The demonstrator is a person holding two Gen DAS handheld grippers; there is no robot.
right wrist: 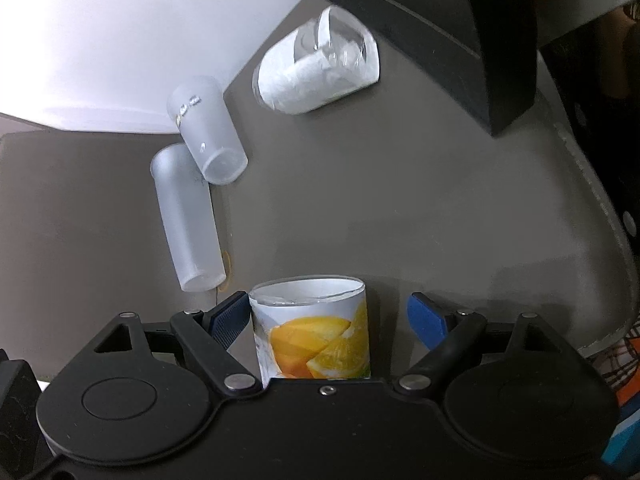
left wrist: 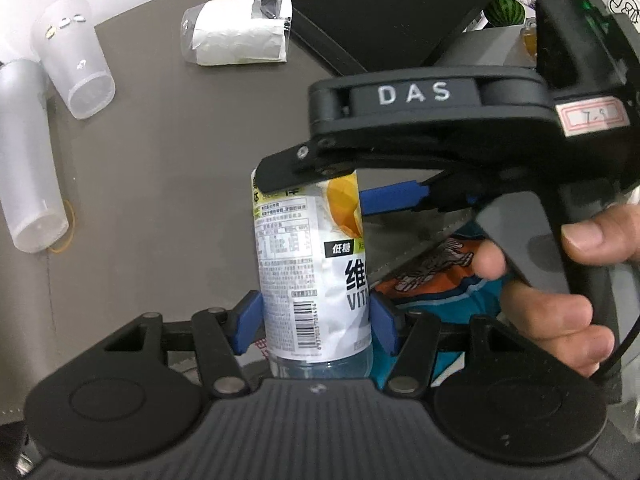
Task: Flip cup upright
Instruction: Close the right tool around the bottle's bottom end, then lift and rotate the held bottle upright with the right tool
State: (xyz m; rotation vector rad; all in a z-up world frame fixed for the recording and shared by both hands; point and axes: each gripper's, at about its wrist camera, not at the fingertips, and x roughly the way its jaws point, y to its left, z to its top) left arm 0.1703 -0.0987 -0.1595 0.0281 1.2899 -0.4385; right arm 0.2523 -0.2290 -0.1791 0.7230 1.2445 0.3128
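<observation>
A cup point(left wrist: 312, 264) cut from a clear bottle, with a white label showing orange slices, stands upright between the blue pads of my left gripper point(left wrist: 316, 324), which is shut on its lower part. In the right wrist view the same cup point(right wrist: 316, 332) shows with its open rim up. My right gripper point(right wrist: 328, 320) is open around its top; the left pad touches the cup and the right pad stands apart. In the left wrist view the right gripper's black body marked DAS point(left wrist: 440, 128) hangs over the cup's rim, held by a hand.
On the grey table point(right wrist: 400, 200) lie two frosted cups on their sides point(right wrist: 208, 136) point(right wrist: 188, 216), and a clear cup stuffed with white paper point(right wrist: 316, 68). A black box point(right wrist: 440, 20) stands at the back. The table's right edge is close by, with orange-teal fabric point(left wrist: 440, 272) beyond.
</observation>
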